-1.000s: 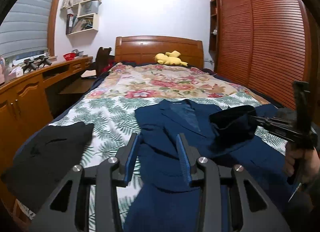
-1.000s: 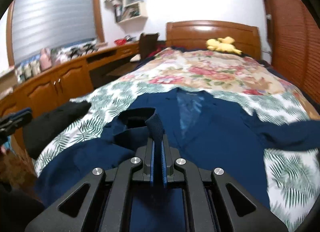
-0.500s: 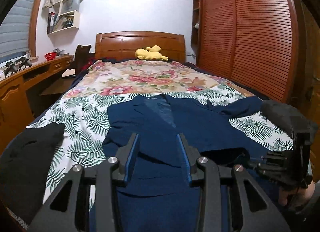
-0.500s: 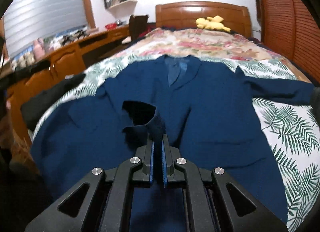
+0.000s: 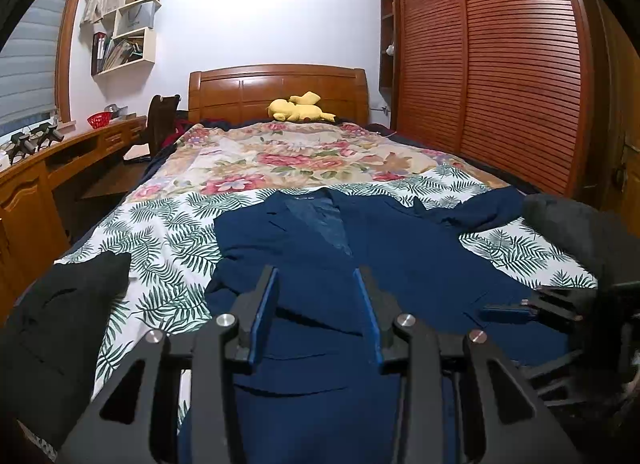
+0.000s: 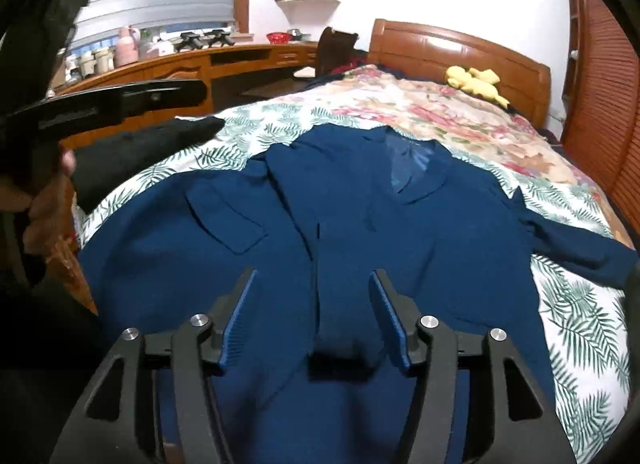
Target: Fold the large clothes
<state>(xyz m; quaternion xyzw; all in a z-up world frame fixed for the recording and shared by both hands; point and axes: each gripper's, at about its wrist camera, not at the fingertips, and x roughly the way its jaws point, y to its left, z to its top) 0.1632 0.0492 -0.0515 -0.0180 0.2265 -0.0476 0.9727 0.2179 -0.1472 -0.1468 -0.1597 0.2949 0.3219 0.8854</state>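
Observation:
A large navy blue jacket [image 5: 360, 264] lies face up on the bed, collar toward the headboard. Its left sleeve is folded across the body and ends just in front of my right gripper [image 6: 312, 284]. Its other sleeve [image 6: 580, 244] stretches out to the right over the leaf-print sheet. My left gripper [image 5: 316, 284] is open and empty above the jacket's lower left part. My right gripper is open and empty over the folded sleeve's cuff [image 6: 340, 348]; it also shows at the right edge of the left wrist view [image 5: 520, 310].
A black garment [image 5: 60, 312] lies on the bed's near left corner. A yellow plush toy [image 5: 300, 108] sits by the wooden headboard [image 5: 276, 92]. A long wooden desk [image 6: 200, 64] runs along the left wall. Slatted wardrobe doors [image 5: 500, 64] stand on the right.
My right gripper has opened and let go of the sleeve, which now lies across the jacket. Earlier it carried the sleeve from the left side toward the middle. The left gripper stayed open.

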